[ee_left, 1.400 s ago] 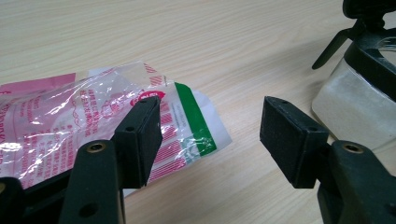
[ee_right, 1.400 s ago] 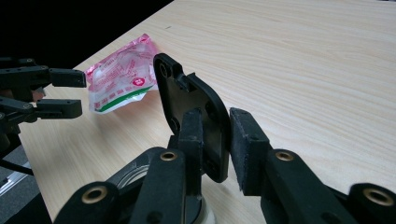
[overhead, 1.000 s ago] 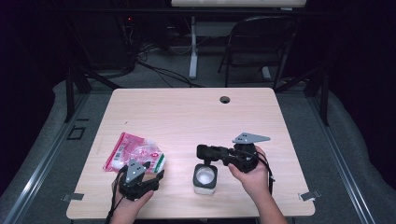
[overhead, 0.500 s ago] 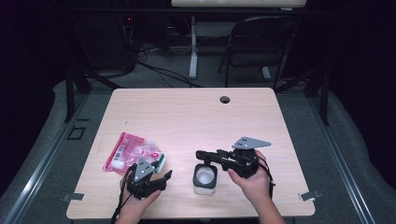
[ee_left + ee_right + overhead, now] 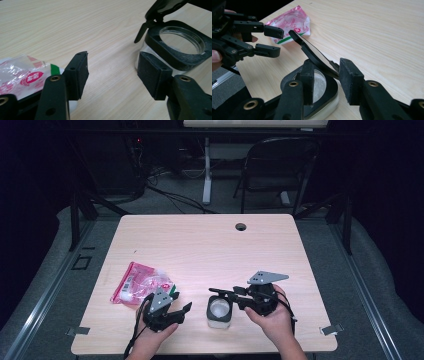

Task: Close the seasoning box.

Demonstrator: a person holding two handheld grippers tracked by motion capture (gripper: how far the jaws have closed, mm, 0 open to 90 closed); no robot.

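Clear jar (image 5: 219,311) w/ black square collar, sitting open, upright
R gripper (image 5: 325,68) pinching black lid flap (image 5: 312,53); L gripper (image 5: 112,71) gaping empty beside

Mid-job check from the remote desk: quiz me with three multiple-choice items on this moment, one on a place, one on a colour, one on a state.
1. Where does the pink packet lie relative to the jar?
A. To its left
B. To its right
C. Inside it

2. What colour is the jar's collar?
A. White
B. Black
C. Red

3. How do the left gripper's jaws stand?
A. Shut on the packet
B. Shut on the jar
C. Open, holding nothing

Answers: 1 A, the high view shows the packet at the table's left, beyond the left gripper. 2 B, the left gripper view shows a black frame around the glass mouth. 3 C, bare table shows between its pads.
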